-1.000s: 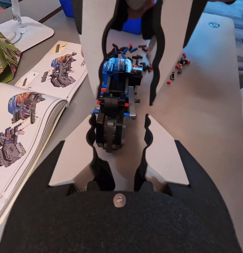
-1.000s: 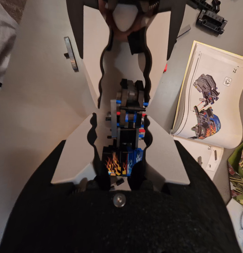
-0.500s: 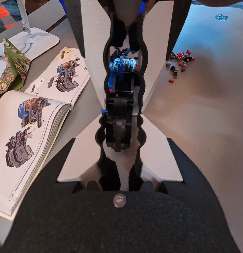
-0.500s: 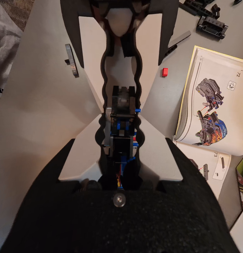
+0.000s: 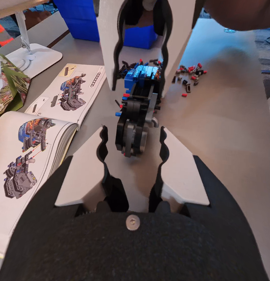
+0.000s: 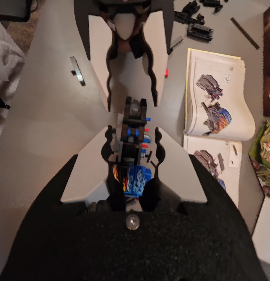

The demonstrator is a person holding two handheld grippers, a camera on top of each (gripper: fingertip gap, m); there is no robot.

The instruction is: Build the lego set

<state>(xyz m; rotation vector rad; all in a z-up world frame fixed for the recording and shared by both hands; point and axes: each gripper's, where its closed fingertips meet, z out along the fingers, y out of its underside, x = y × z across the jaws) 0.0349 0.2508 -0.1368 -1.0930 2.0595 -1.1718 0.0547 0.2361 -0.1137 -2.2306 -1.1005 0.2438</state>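
A long black lego model (image 5: 137, 112) with a blue, flame-printed end and red and blue pins lies on the grey table (image 5: 222, 136), between the spread-open left gripper (image 5: 132, 129) and the equally open right gripper (image 6: 133, 129). An open instruction booklet (image 5: 32, 144) lies beside it, and loose pieces (image 5: 190, 74) lie scattered toward the far edge.

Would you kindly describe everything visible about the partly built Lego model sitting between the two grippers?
The Lego model is a long, narrow assembly, mostly black, with grey beams and short blue and red pins sticking out of its sides. One end carries blue panels with flame decals; the other ends in black plates around a grey core. It looks like hard plastic. It seems to rest on the grey table, lengthwise between the open left gripper and open right gripper, neither clearly gripping it.
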